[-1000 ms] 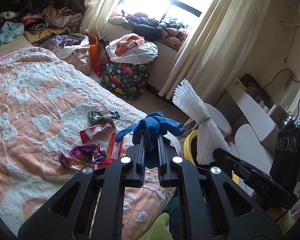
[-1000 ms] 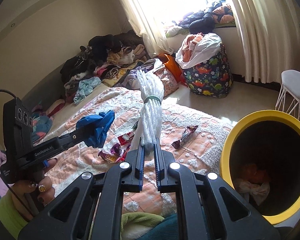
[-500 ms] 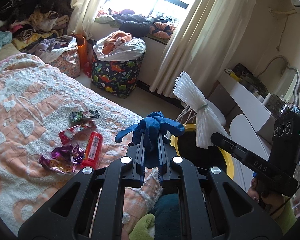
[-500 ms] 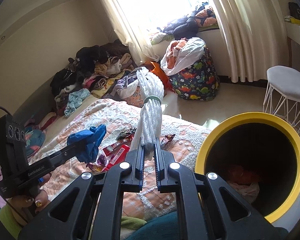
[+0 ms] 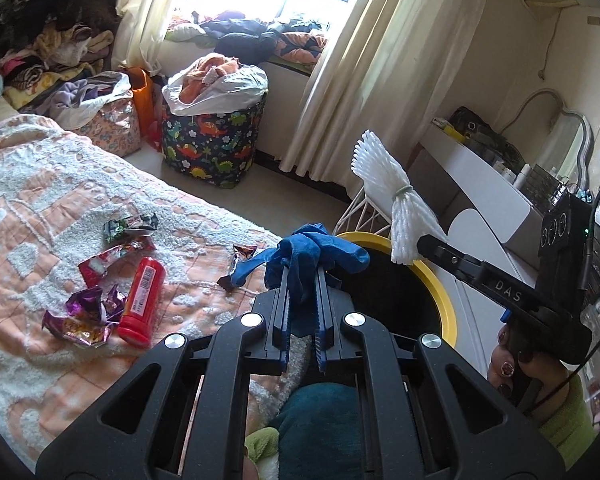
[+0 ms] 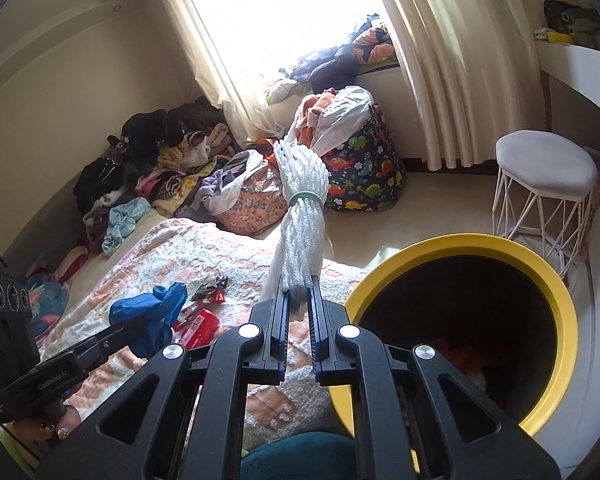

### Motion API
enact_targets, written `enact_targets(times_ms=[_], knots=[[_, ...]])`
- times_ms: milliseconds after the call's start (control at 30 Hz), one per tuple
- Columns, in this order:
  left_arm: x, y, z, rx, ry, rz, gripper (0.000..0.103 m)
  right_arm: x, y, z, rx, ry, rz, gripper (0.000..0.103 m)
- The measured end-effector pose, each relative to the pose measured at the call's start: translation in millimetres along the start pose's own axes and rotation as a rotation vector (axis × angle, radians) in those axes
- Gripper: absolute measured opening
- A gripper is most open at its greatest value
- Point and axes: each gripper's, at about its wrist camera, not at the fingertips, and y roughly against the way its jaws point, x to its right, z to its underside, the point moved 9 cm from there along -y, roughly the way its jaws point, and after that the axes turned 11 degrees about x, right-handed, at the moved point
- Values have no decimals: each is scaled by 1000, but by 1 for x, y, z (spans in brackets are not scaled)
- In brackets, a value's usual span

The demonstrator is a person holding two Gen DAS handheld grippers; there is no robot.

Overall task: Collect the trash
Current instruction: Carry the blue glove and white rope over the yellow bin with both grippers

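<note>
My left gripper [image 5: 302, 276] is shut on a crumpled blue glove [image 5: 316, 252], held above the bed's edge beside the yellow-rimmed trash bin [image 5: 444, 292]. My right gripper [image 6: 300, 284] is shut on a white foam-net bundle [image 6: 302, 204] tied with a green band, just left of the bin's rim [image 6: 452, 242]. In the left wrist view that bundle [image 5: 396, 200] hangs over the bin. The glove [image 6: 152, 312] also shows in the right wrist view, at lower left. On the bedspread lie a red tube [image 5: 142, 298], a purple wrapper [image 5: 84, 314] and other wrappers [image 5: 130, 226].
A dinosaur-print hamper [image 5: 212, 136] full of clothes stands on the floor by the curtains [image 5: 364, 80]. A white wire stool [image 6: 540, 184] is behind the bin. Clothes are piled at the bed's far end [image 6: 160, 168]. A white desk [image 5: 484, 192] runs along the right wall.
Both grippers have swung right with their loads: the bin has come nearer the centre in both views, and the wrappers on the bed have slid leftward.
</note>
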Motion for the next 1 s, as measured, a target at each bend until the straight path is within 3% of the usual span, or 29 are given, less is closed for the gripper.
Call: enact_targets(times_ms=[700,1000], knots=[[58,-43,15,-53,-84,96,5,72,5,0,13,-108,134,9],[81,-65,26,-90,-116,127,5,97,3,7,-21,-125,171,9]])
